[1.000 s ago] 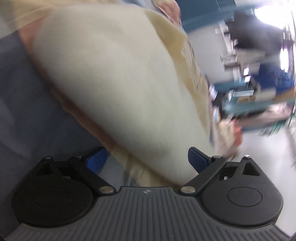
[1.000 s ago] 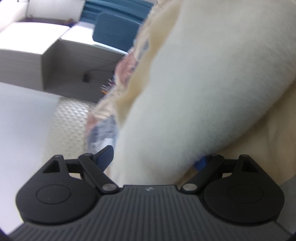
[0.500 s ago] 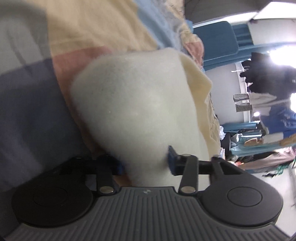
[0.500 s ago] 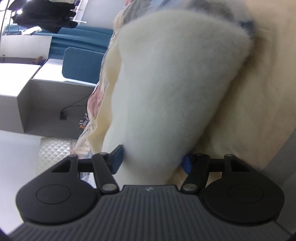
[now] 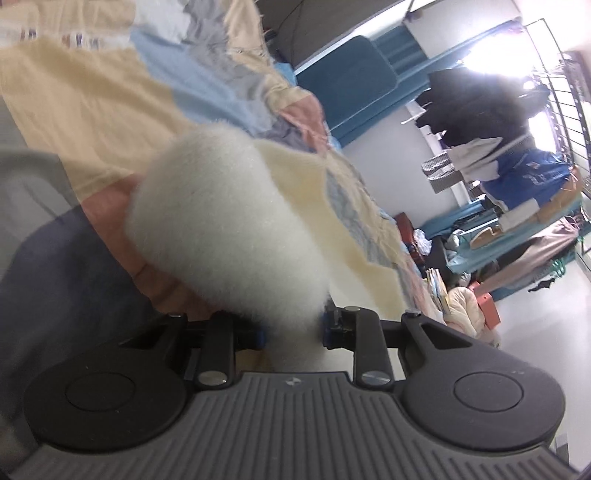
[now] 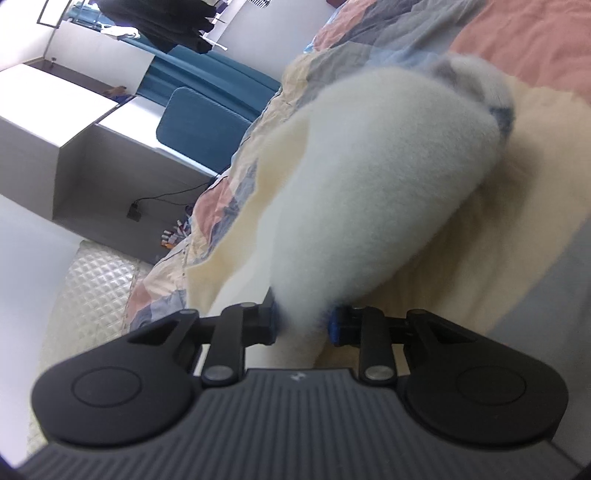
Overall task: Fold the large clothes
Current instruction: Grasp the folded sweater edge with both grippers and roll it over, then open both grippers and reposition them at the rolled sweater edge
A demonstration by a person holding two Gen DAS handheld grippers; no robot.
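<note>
Both the left tool (image 5: 291, 332) and right tool (image 6: 303, 321) are closing, pinching the white fleece garment (image 5: 229, 229) ahead over the patchwork bedspread (image 5: 92, 96). Grasp step; next, probably lift and fold together.

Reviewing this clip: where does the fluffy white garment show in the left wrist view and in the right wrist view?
Left wrist: the fluffy white garment fills the centre and runs down between the closing pads of the left tool.
Right wrist: the same garment fills centre to upper right, its lower end between the closing pads of the right tool.
Shared landmark: the patchwork bedspread underneath.
</note>
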